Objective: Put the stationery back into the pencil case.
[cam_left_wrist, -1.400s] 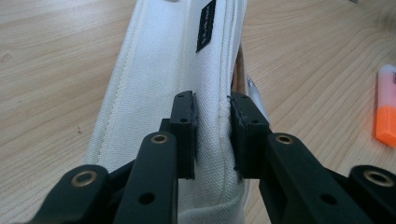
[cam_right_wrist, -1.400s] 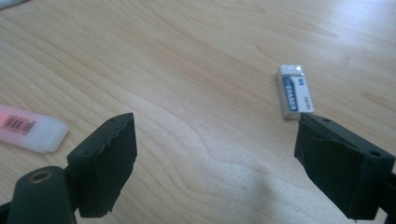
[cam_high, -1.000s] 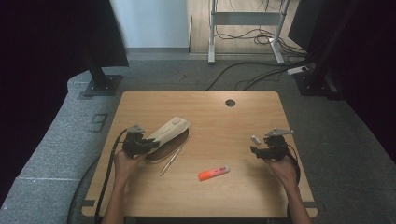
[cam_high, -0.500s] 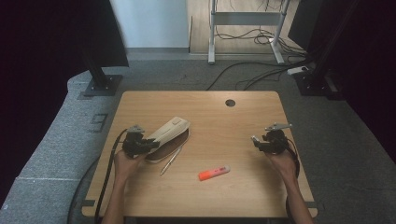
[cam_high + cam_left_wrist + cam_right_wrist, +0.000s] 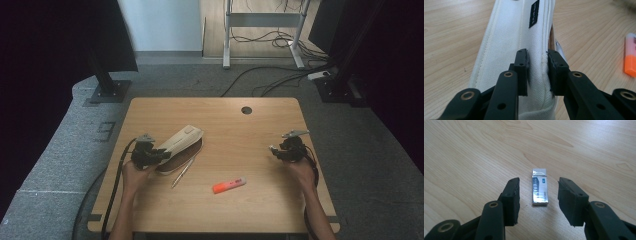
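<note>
**Left grip on the pouch, right jaws around the eraser**

The white fabric pencil pouch lies slantwise on the left half of the wooden table, its far end pointing toward the middle of the surface. The left gripper has its jaws clenched on the near end of the pouch; in the left gripper view the two black pads pinch a seam ridge of the cloth, which puckers between them. A small black label sits farther up the pouch. A pen lies just beside the pouch's near side.

Near the right edge of the table, the right gripper is over a small eraser in a grey and blue sleeve. Its jaws have just been closing and stand either side of the eraser, with wood showing between each pad and the eraser, so they are not grasping it.

An orange highlighter lies between the two hands, toward the near edge
</note>
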`<state>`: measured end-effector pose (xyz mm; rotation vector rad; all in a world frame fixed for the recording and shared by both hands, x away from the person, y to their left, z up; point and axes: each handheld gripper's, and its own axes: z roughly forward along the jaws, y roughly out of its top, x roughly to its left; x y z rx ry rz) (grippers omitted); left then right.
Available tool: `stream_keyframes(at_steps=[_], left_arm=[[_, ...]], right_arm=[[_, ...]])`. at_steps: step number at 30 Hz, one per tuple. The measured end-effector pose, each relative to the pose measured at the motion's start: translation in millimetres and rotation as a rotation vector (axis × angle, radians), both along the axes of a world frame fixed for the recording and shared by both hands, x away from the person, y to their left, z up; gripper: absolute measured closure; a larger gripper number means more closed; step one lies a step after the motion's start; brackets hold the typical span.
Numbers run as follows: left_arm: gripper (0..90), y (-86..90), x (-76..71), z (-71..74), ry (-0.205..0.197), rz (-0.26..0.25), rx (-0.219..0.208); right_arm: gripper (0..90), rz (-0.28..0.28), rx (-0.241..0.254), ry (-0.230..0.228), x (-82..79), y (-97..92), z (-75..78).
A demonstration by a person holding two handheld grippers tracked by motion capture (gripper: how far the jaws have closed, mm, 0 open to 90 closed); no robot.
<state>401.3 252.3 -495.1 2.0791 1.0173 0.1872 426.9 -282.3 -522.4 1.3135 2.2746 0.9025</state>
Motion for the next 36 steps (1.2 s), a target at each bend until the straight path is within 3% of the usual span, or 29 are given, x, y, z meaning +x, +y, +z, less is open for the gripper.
stream_keyframes(at_steps=[11,18,23,26,36], left_arm=[[72.1,0.5,0.3,-0.5,0.000,0.002,-0.005],[72.3,0.5,0.0,-0.5,-0.004,0.003,-0.006],[72.2,0.2,-0.1,-0.4,-0.006,0.001,-0.001],[72.2,0.6,0.1,-0.6,-0.006,0.002,-0.005],[72.4,0.9,0.1,-0.3,-0.009,0.005,-0.008]], right_arm=[[56.8,0.006,-0.001,0.027,8.2,1.7,-13.8],[70.9,0.005,0.025,0.034,8.7,-0.1,-16.5],[71.2,-0.006,0.063,0.043,8.8,-3.3,-17.3],[71.4,-0.002,0.061,0.047,8.7,-3.1,-16.8],[71.6,0.035,0.095,0.020,2.9,2.5,-6.9]])
